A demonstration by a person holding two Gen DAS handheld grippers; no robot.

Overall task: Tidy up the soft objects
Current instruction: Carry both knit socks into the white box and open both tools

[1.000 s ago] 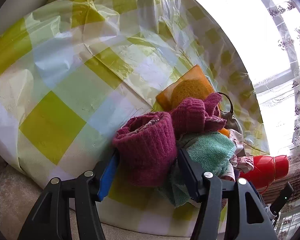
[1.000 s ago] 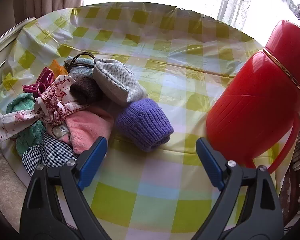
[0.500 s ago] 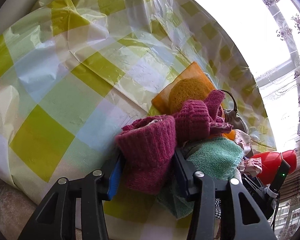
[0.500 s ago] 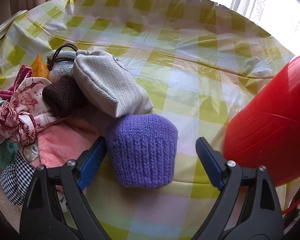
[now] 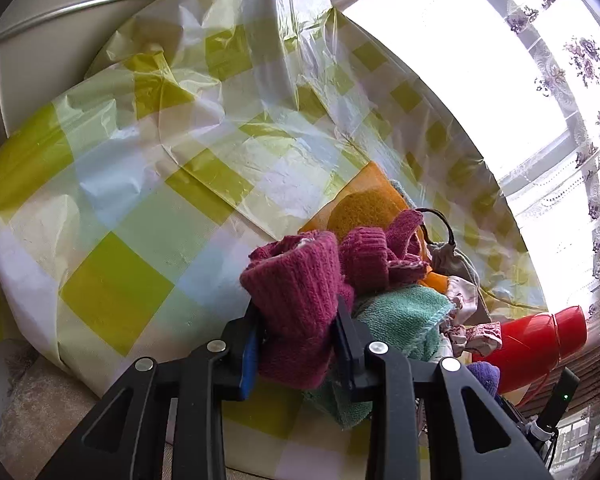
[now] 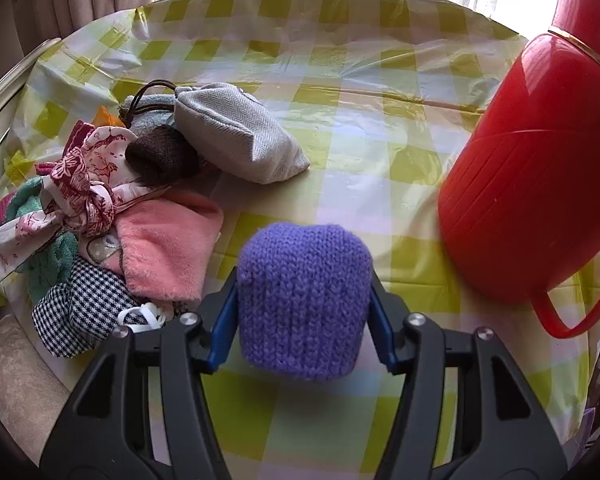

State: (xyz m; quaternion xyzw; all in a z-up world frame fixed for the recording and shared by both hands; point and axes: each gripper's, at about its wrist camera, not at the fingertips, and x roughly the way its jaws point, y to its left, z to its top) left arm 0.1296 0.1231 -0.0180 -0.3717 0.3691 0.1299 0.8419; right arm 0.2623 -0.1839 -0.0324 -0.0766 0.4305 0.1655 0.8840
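With my left tongs [image 5: 296,344] just closed on the maroon knit [image 5: 296,300] at the pile's edge and my right tongs [image 6: 302,332] just closed around the purple knit [image 6: 304,300] on the bench [image 6: 380,152], I judge lifting both clear comes next.

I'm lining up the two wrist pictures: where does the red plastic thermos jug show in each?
Left wrist view: red plastic thermos jug at the lower right edge, small, behind the pile of cloths.
Right wrist view: the jug fills the right side, large, its handle low right.
Shared landmark: the teal terry cloth in the pile.
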